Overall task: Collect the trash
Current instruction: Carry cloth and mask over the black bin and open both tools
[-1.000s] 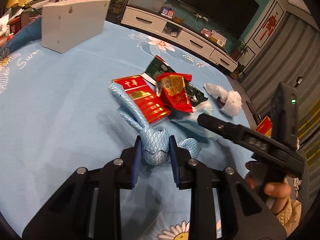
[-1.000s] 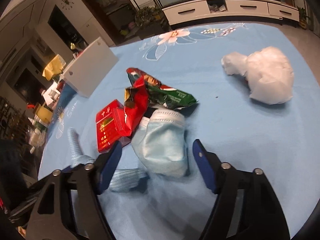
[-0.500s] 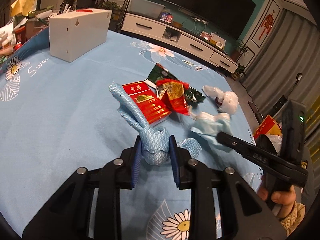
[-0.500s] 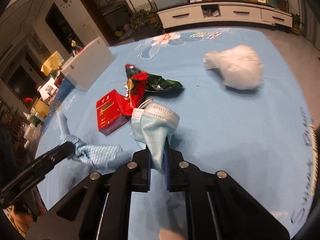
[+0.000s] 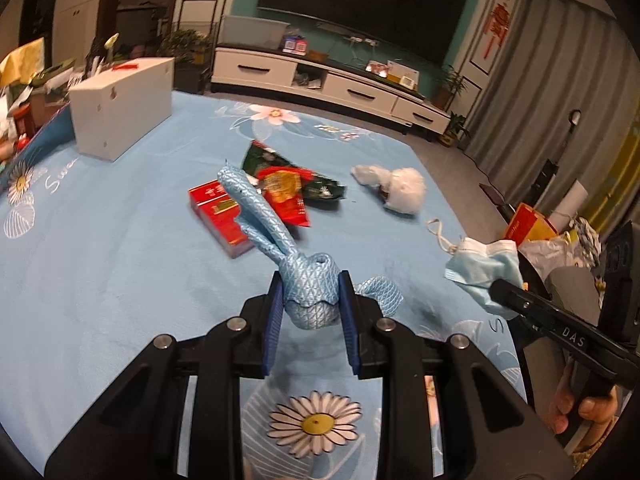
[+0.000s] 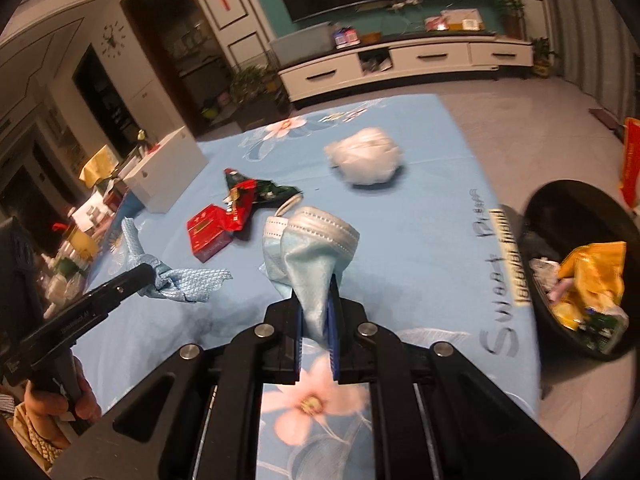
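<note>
We see box (image 5: 120, 114) far left on table (image 5: 100, 260); flat pack (image 5: 220, 216) mid, wrappers (image 5: 296, 188) just behind it, crumpled bag (image 5: 404, 188) to their right; bin (image 6: 576, 264) off table's right edge w/ trash inside.

My desk (image 5: 120, 272) wears a light blue cloth printed with daisies and pale flowers. On it sit a white box (image 5: 120, 118) at the far left, a red packet (image 5: 218, 218) touching a red and green wrapper pile (image 5: 296, 192), and a crumpled white bag (image 5: 402, 190) apart to their right
</note>
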Tool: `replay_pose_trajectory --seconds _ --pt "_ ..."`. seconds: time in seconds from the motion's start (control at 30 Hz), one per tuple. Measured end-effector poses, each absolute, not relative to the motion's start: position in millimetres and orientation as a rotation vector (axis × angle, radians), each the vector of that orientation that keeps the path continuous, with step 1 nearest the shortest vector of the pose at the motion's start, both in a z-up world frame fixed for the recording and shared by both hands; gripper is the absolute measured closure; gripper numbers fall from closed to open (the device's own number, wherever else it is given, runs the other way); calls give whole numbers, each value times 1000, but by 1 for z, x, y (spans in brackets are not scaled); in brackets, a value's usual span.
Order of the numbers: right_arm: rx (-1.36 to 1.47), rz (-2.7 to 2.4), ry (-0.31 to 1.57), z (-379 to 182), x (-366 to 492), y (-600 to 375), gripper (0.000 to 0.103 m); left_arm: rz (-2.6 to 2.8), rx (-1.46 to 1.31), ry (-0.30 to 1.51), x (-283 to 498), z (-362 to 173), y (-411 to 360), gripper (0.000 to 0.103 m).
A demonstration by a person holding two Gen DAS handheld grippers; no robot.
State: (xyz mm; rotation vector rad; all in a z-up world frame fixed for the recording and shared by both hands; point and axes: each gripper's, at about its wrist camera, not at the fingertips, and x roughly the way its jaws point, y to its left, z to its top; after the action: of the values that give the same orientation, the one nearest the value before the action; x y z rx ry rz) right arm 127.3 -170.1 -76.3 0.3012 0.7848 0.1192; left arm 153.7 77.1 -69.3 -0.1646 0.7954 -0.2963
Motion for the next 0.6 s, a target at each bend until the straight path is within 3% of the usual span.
replay_pose_trajectory --seconds 0.6 --pt "335 -64 669 -59 74 -242 92 -432 -6 736 133 -42 -8 75"
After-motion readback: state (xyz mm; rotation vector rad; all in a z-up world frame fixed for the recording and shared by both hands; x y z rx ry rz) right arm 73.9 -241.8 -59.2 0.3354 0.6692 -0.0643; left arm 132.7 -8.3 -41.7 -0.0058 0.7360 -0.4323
